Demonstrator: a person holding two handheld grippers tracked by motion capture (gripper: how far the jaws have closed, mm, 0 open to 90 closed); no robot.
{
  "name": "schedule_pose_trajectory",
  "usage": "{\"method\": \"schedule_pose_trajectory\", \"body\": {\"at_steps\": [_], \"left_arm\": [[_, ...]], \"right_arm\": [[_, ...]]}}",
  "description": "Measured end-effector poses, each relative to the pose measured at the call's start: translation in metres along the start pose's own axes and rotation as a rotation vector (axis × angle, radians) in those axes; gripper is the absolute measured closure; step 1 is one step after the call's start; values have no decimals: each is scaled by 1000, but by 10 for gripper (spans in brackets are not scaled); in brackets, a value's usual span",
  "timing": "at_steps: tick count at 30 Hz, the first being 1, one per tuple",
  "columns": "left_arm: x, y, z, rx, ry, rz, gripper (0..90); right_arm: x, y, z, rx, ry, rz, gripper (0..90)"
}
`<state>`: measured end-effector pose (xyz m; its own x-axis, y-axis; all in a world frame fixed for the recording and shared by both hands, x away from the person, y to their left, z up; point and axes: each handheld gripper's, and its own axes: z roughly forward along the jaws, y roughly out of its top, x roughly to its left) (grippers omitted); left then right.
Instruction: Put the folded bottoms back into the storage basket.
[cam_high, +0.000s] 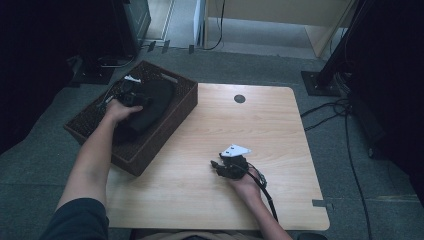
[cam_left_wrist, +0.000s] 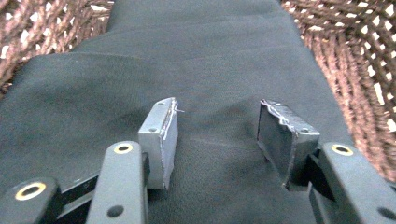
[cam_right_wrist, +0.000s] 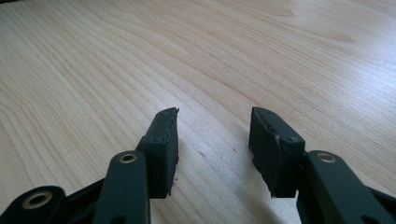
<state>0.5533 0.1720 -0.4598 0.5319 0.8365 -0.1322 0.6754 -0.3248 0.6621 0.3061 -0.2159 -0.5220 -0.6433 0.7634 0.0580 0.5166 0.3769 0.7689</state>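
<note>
The left gripper (cam_left_wrist: 217, 135) stood with its jaws apart, nothing pinched between them. Its pads (cam_left_wrist: 161, 140) hung over the black cloth (cam_left_wrist: 205, 60), low against it, but whether they touched the fabric could not be told. From the high view, the left gripper (cam_high: 131, 94) sat inside the basket (cam_high: 170, 117), over the cloth (cam_high: 152, 102), with the left hand (cam_high: 117, 110) behind it. The cloth lay folded and bunched in the basket, filling most of its middle, with woven wall showing on both sides in the left gripper view. A white tag-like bit (cam_high: 131, 78) showed near the basket's far rim, too small to identify.

The right gripper (cam_right_wrist: 215, 140) also stood with jaws apart and empty, low over the bare table (cam_right_wrist: 93, 70). In the high view, the right gripper (cam_high: 225, 167) lay near the middle of the table's near half, pointing left toward the basket, with the right hand (cam_high: 247, 182) behind it and its cable trailing toward the near edge. The grey plate (cam_high: 236, 149) sat on top of it.

The basket overhung the table's left edge and far left corner, well apart from the right gripper. A dark round hole (cam_high: 239, 98) marked the table close to its far edge. Cables (cam_high: 350, 150) ran over the grey floor to the right of the table.
</note>
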Motion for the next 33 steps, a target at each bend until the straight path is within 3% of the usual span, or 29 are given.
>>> {"method": "schedule_pose_trajectory", "body": {"at_steps": [3,10,14,24,29,33], "left_arm": [[-2,5,-10,9,-3,-2,485],[-14,17,-39,-24,-31,-26,483],[-30,19,-47,0,-59,32,480],[-69,23,-72,-17,-120,91,526],[-85,21,-75,-16,-128,104,520],[-101,18,-71,-10,-158,133,519]], "right_arm": [[0,0,0,1,1,-1,519],[3,0,1,6,-15,-21,512],[3,0,1,6,-15,-21,512],[3,0,1,6,-17,-21,507],[3,0,0,6,-20,-15,505],[3,0,0,6,-20,-15,505]]}}
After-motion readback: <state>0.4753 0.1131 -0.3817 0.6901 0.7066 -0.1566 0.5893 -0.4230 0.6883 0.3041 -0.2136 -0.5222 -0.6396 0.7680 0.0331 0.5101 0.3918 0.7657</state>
